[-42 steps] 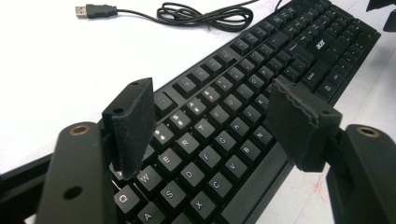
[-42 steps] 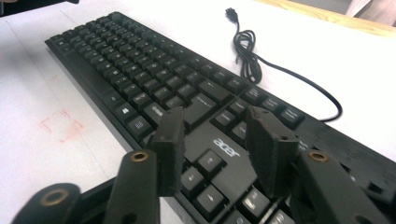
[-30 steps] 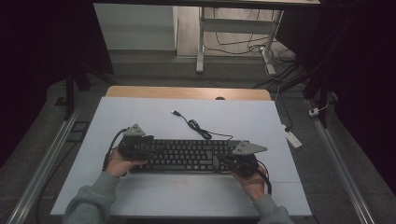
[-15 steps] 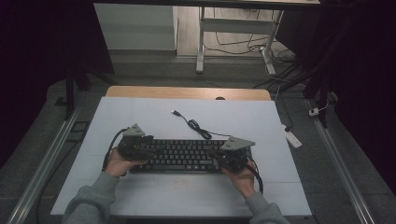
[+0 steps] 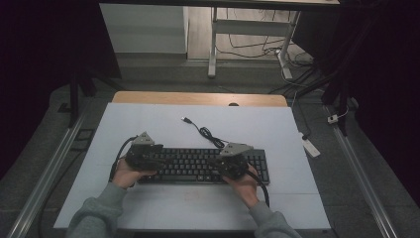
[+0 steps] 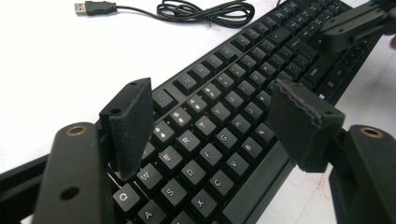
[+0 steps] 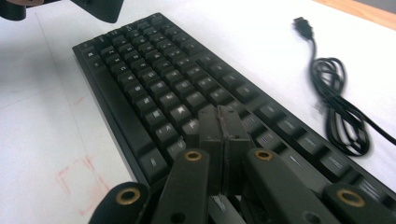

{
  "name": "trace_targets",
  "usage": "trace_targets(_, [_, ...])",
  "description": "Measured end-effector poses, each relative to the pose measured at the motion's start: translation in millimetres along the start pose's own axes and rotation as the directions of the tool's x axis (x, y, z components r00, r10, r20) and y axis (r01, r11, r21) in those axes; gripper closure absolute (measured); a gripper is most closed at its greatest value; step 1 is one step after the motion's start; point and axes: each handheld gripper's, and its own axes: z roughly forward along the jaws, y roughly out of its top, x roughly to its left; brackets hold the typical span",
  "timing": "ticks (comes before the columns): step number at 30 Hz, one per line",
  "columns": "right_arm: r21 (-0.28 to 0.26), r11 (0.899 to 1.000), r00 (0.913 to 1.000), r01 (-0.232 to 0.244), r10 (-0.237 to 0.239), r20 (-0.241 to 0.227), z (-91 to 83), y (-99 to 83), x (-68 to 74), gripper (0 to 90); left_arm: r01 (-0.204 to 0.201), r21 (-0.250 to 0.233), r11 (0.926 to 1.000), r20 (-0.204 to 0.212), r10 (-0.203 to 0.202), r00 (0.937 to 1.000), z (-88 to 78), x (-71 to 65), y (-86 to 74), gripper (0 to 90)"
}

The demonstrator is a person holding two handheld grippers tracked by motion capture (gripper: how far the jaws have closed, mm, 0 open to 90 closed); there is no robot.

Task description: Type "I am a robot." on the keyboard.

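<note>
Left gripper point(image 5: 159, 157) is hovering over the left end of the black keyboard point(image 5: 198, 166), its jaws standing wide apart with nothing between them, letter keys showing below in the left gripper view. Keyboard is lying across the middle of the white table point(image 5: 148, 124), nearer its front edge. Right gripper point(image 5: 218, 166) is hanging over the keyboard's right half, jaws pressed together, gripping nothing. USB cable point(image 5: 205, 133) is lying coiled just behind the keyboard.
</note>
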Motion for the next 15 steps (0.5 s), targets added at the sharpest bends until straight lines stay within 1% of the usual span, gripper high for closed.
trace_targets(3, [0.022, 1.0, 0.9998, 0.018, -0.018, -0.003, 11.9, 3.5, 2.5, 89.1, 0.0, 0.001, 1.0, 0.0, 0.0, 1.0, 0.3, -0.3, -0.1, 31.3])
trace_targets(6, [0.046, 0.999, 0.9997, 0.025, -0.024, -0.002, 22.2, 5.4, 3.5, 89.1, -0.001, 0.004, 1.0, 0.001, 0.001, 1.0, 0.8, 0.0, -0.1, 31.3])
trace_targets(9, [0.054, 0.998, 0.9999, 0.016, -0.016, -0.005, 31.7, 6.8, 2.8, 89.1, -0.004, 0.007, 1.0, 0.0, 0.004, 1.0, 1.3, -0.3, -0.2, 31.2])
trace_targets(15, [0.086, 0.996, 0.9994, 0.03, -0.031, 0.014, 46.5, 11.0, 1.2, 89.1, -0.005, 0.008, 1.0, -0.003, 0.005, 1.0, 0.8, 0.6, -0.5, 31.1])
